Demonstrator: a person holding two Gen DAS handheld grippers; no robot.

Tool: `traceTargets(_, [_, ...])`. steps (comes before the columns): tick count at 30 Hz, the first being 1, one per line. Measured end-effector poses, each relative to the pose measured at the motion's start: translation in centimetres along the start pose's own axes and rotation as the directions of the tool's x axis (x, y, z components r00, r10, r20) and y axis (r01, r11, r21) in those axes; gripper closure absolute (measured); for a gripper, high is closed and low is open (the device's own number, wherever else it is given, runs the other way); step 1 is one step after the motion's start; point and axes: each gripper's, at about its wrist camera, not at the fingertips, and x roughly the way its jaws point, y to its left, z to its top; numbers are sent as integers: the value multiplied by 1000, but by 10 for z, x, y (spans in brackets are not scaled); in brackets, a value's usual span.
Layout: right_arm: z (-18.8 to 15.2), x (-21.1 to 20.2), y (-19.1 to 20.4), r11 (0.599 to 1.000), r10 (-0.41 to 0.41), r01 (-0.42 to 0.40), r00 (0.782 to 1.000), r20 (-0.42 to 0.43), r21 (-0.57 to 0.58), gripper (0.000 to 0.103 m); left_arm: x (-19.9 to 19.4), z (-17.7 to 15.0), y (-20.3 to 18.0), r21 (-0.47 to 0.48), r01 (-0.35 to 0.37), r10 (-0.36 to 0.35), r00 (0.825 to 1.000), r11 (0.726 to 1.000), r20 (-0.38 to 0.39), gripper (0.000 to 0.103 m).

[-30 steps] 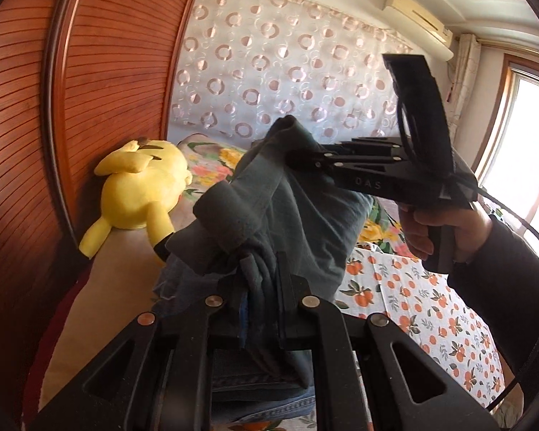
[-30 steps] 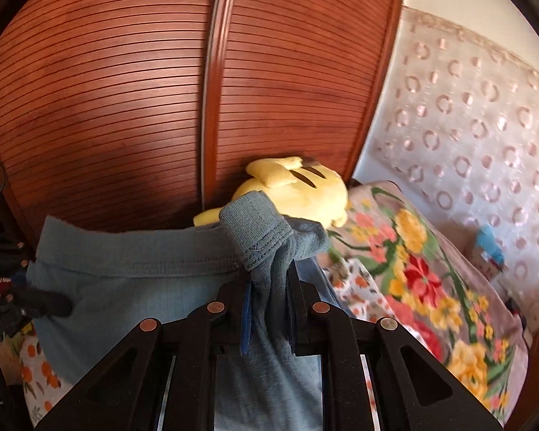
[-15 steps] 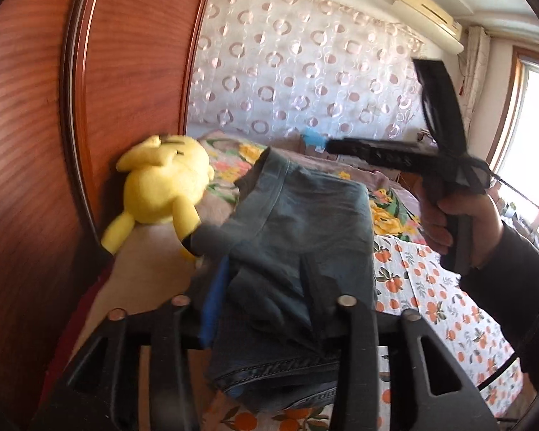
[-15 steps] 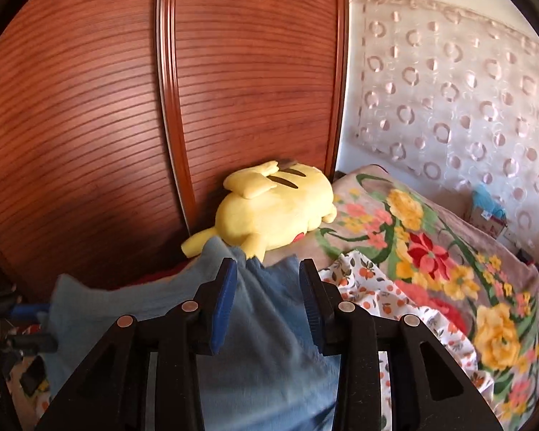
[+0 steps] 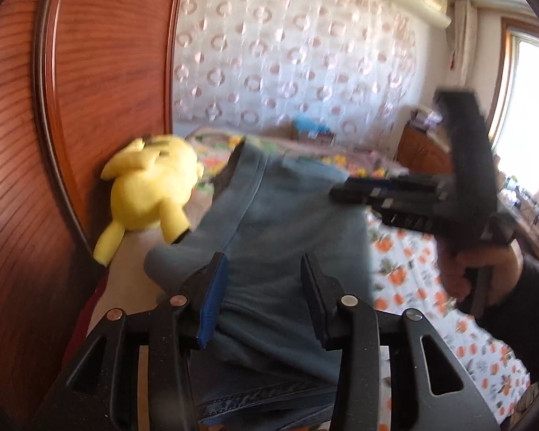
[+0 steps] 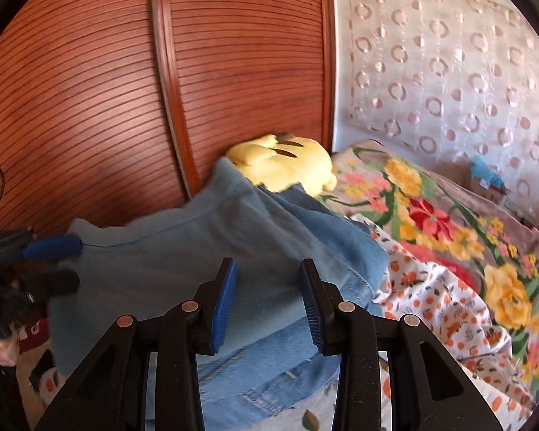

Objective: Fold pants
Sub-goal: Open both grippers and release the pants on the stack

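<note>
The blue-grey pants [image 5: 280, 222] lie folded on the bed, on top of a pair of denim jeans [image 5: 262, 398]. My left gripper [image 5: 264, 287] hovers over their near edge, open, its pads clear of the cloth. In the right wrist view the same pants [image 6: 197, 251] spread from the headboard toward me, and my right gripper [image 6: 267, 287] stands open above them with nothing pinched. The right gripper [image 5: 341, 192] also shows in the left wrist view, over the pants' right side. The left gripper [image 6: 64, 264] sits at the pants' left edge, jaws apart.
A yellow plush toy [image 5: 151, 194] lies against the ribbed wooden headboard [image 5: 90, 72], touching the pants' far edge. A flowered quilt [image 6: 431, 215] and an orange-print sheet [image 5: 413, 273] cover the bed to the right. A person's hand [image 5: 485, 273] holds the right gripper.
Both grippers, shut on bunched pants cloth a second ago, have opened and let go. The pants have dropped flat onto the bed. Both hands have sunk a little.
</note>
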Motion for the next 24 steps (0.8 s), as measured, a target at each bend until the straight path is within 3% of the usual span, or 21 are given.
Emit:
traceTargets(4, [4,14,1,1000,5,-5,1000,-13,14,66,13,-12,2,0,-24,24,999,1000,-36,60])
traceTargets(10, [-2,1,5,999,-9,8,1000,10,40,66,6,-12,-10,20,-56,57,998,998,-34,60])
traceTargets(16, [-21,-36,7,996,-43,41,999,26,78,66,-7,-10,-26,35,-54,55,998,998,-13,60])
traceTargets(22, [-50,-83,9,989,-95,89,995,43,118,66,-16,-10,-64,87,-2,2,1000,996,-1,60])
traceTargets(24, [-59,-101,9,985,-118,111,992,50,134,66,-18,-10,-76,101,16,-16,1000,995,1,53])
